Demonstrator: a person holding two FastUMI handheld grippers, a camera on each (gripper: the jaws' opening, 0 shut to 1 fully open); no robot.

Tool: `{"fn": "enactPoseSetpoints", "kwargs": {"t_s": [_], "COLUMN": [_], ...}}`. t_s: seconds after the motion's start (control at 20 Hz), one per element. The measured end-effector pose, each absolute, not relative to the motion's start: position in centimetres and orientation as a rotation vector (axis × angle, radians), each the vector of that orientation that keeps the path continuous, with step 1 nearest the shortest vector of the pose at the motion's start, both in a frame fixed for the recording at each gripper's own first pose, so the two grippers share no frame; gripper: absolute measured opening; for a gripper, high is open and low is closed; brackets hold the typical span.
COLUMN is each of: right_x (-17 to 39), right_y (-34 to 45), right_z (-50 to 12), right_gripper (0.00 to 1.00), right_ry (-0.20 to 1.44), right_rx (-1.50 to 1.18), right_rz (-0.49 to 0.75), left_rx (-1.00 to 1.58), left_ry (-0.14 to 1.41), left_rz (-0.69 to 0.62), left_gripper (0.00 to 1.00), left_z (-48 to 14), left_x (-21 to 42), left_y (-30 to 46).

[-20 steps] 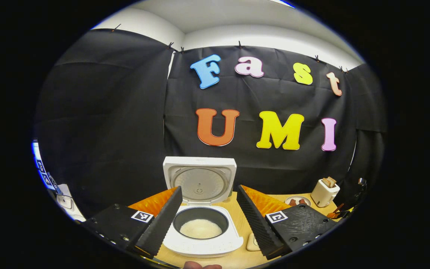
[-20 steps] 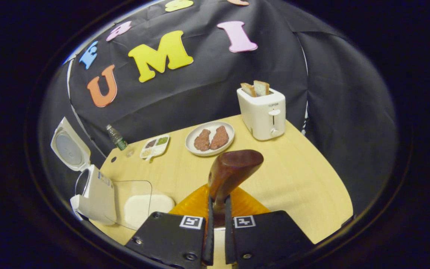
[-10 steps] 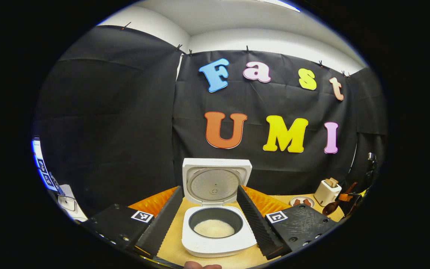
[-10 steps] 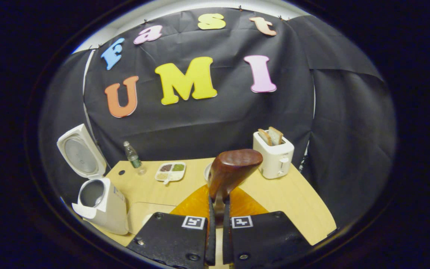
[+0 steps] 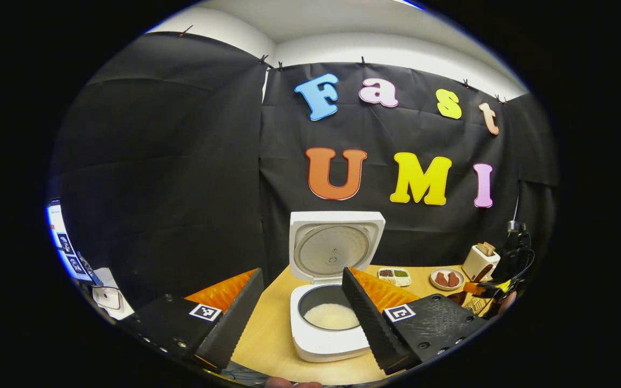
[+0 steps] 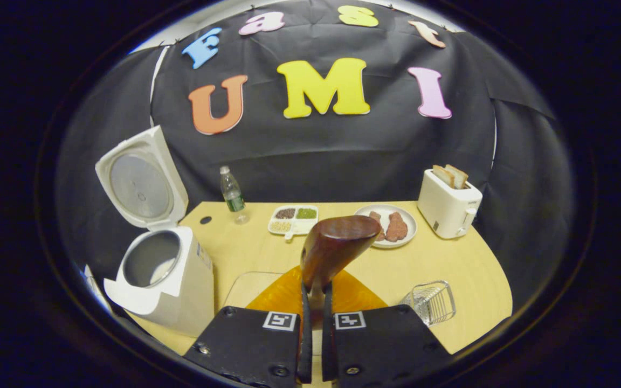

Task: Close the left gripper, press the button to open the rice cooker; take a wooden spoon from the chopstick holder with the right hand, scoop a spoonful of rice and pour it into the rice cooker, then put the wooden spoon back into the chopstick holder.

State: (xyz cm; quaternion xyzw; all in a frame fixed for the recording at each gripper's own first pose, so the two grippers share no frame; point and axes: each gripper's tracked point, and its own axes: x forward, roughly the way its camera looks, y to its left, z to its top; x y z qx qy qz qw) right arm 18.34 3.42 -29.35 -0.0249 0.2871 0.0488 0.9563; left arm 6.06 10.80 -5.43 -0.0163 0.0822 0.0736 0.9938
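Between right gripper [image 6: 314, 323] jaws: wooden spoon [image 6: 332, 248]; left gripper [image 5: 302, 312] wide; no legible writing.

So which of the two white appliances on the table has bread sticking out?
The toaster at the far right, two slices up; the rice cooker stands open at left.

Even overhead light, strong fisheye bending.
Both views are sharp at centre; the table [image 6: 450, 258] edge curves, and the black cloth wall stays dim.

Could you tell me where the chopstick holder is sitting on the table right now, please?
In the right gripper view the chopstick holder, a wire basket, stands on the table's near right part, right of the wooden spoon, below the toaster.
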Motion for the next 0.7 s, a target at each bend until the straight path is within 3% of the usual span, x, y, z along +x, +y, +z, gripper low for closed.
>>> {"fn": "enactPoseSetpoints", "kwargs": {"t_s": [0.35,0.55,0.7], "right_x": [19.7,20.1,19.8], "right_y": [3.5,4.3,6.7], "right_z": [-33.7,-35.4,-36.5], "right_gripper": [0.12,0.13,0.12], "right_ry": [0.499,0.522,0.556], "right_rx": [-0.336,-0.297,-0.189], "right_rz": [0.021,0.018,0.081], "left_rx": [-0.021,-0.026,-0.030], "left_ry": [0.219,0.229,0.226], "left_rz": [0.199,0.208,0.219], "left_gripper": [0.94,0.94,0.94], "left_z": [-6.5,-6.7,-6.5], "left_x": [4.5,4.4,4.3], "left_y": [13.5,13.8,13.9]}}
